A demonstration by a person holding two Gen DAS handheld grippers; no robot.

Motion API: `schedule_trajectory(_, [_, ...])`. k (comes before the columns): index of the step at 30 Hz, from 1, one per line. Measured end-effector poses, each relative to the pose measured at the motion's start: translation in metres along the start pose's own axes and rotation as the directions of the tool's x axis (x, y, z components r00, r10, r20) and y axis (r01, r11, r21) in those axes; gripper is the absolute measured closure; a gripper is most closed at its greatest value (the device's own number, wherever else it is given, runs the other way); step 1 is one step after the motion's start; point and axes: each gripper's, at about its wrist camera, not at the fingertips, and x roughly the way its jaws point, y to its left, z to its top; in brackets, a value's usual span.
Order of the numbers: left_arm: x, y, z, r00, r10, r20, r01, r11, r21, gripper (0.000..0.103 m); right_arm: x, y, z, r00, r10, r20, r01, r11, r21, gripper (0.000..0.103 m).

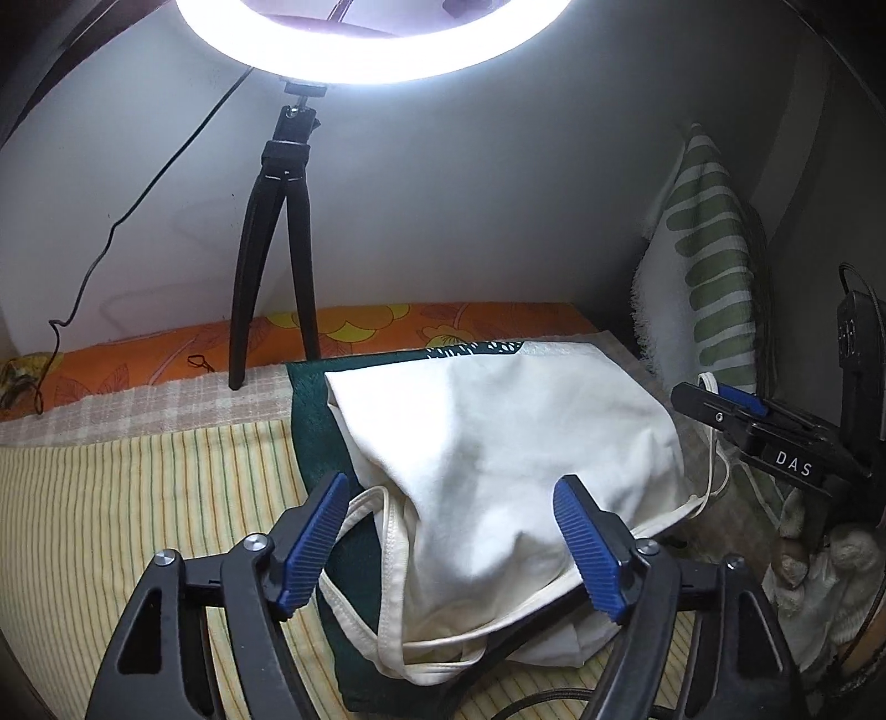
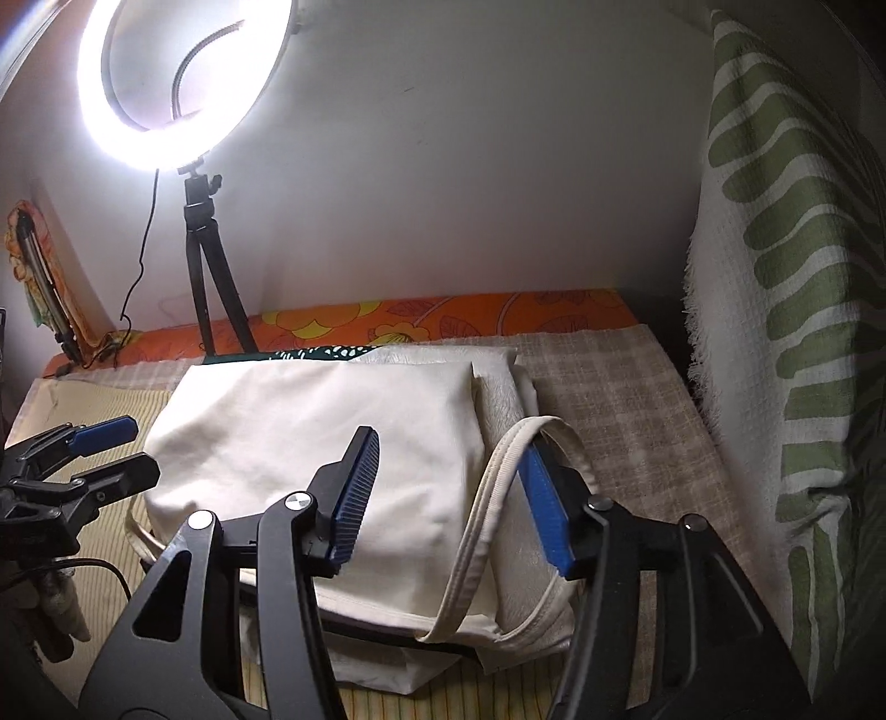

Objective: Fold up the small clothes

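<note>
From the left wrist camera, the cream top [image 1: 498, 443] lies bunched on a dark green cloth [image 1: 315, 421], which is spread over the striped yellow mat [image 1: 138, 498]. The left gripper [image 1: 459, 548] stands wide apart, its blue pads [image 1: 310, 548] on either side of the near end of the top, closed on nothing; one pad sits beside the loose strap [image 1: 365, 509], the other presses against the fabric's edge. Beyond the top stands a black tripod [image 1: 277, 249] carrying the ring light [image 1: 376, 50], with an orange floral sheet [image 1: 360, 327] along the wall behind. To the right of the top, the right gripper [image 1: 720, 404] reaches in with a thin cream strap looped over its blue pad (whether it is pinched there I cannot tell from this side). A green-patterned towel [image 1: 709, 249] hangs past it.

From the right wrist camera, the cream top [image 2: 310, 437] fills the middle, folded over itself. The right gripper [image 2: 448, 498] is spread wide, and a wide strap [image 2: 498, 471] of the top is draped over its right-hand finger [image 2: 545, 509], hooked rather than clamped. The left gripper [image 2: 111, 448] shows at the top's left side, parted. The towel [image 2: 786, 332] hangs to the right of the top, the ring light [image 2: 183, 72] above and behind it.
</note>
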Motion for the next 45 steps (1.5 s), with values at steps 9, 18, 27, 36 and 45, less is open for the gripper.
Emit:
schedule_trajectory(9, [-0.038,-0.007,-0.007,0.998,0.04,0.044,-0.042,0.998,0.048,0.007,-0.031,0.021,0.003,0.999,-0.017,0.049,0.017,1.0,-0.001,0.02])
schedule_trajectory(18, [-0.084,-0.004,-0.016,0.995,0.066,0.073,-0.069,0.997,0.046,0.0,-0.069,0.054,-0.003,0.997,-0.027,0.07,0.029,0.999,-0.029,0.012])
schedule_trajectory(27, [-0.136,0.004,-0.036,0.992,0.075,0.097,-0.08,0.996,0.049,0.0,-0.115,0.092,-0.016,0.995,-0.021,0.099,0.026,0.999,-0.045,0.012])
schedule_trajectory(36, [-0.196,0.005,-0.065,0.983,0.098,0.157,-0.115,0.988,0.103,0.0,-0.151,0.128,-0.042,0.991,-0.018,0.131,0.02,1.0,-0.016,0.007])
schedule_trajectory(45, [-0.238,0.018,-0.102,0.978,0.123,0.17,-0.144,0.983,0.117,0.0,-0.177,0.163,-0.076,0.983,-0.044,0.18,0.04,0.999,0.022,0.0])
